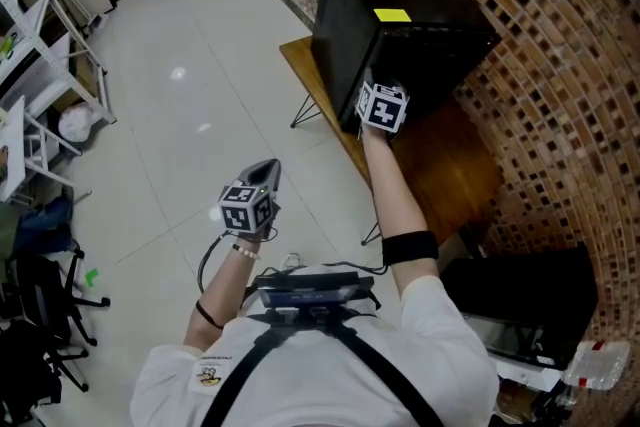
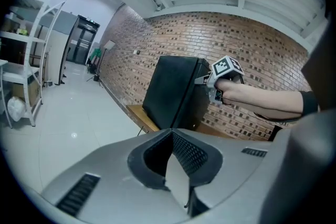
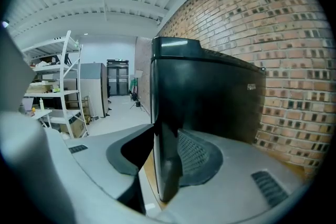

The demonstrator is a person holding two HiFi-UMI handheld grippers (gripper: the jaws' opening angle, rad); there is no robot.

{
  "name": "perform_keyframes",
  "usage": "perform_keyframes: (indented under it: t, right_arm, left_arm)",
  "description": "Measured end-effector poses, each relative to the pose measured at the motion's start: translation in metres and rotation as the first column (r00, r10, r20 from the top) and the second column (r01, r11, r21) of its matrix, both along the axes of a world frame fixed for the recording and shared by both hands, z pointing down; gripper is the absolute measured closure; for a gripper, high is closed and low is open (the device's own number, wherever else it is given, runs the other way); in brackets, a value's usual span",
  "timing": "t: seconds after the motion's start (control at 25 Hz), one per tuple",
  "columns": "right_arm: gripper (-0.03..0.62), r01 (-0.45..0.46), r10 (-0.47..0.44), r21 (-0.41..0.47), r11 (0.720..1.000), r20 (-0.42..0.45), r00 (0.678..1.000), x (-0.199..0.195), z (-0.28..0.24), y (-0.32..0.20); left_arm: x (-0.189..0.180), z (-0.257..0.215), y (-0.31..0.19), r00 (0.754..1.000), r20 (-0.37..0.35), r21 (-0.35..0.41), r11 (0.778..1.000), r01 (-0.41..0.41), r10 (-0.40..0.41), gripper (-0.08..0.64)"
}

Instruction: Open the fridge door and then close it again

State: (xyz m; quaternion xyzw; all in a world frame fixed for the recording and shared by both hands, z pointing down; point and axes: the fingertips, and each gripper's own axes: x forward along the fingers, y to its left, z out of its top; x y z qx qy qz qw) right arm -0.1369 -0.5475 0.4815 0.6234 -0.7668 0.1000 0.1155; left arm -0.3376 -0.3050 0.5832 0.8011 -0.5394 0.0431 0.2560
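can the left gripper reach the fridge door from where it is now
Probably yes: only open floor lies between the left gripper and the fridge door, but its jaws are shut, and the right gripper clamps the door's edge.

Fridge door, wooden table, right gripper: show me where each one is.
fridge door (image 1: pixel 342 30): head view, middle of its black front face.
wooden table (image 1: pixel 455 170): head view, bare top to the right of the arm.
right gripper (image 3: pixel 167 165): right gripper view, between its fingers, clamped on the door's edge.

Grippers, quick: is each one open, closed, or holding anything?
Left gripper: closed, empty.
Right gripper: closed on the edge of the black fridge door.
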Motion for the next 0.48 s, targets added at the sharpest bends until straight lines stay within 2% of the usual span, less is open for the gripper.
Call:
perform_keyframes:
  t: [0.24,0.28,0.48]
  right_arm:
    - [0.457,0.045,-0.045,-0.035,0.998,0.015,0.999,0.001,0.002,0.004]
    - [0.478,0.058,-0.057,-0.042,0.997,0.024,0.998,0.004,0.004,0.010]
    - [0.476,0.129,-0.127,-0.056,0.990,0.042,0.991,0.029,0.019,0.066]
  left_arm:
    - [0.010,-0.003,-0.003,1.000,0.002,0.013,1.000,-0.016,0.016,0.558]
    - [0.015,-0.005,-0.003,1.000,0.003,0.018,1.000,-0.022,0.022,0.558]
    - [0.047,-0.016,-0.008,0.998,0.009,0.046,0.997,-0.065,0.064,0.558]
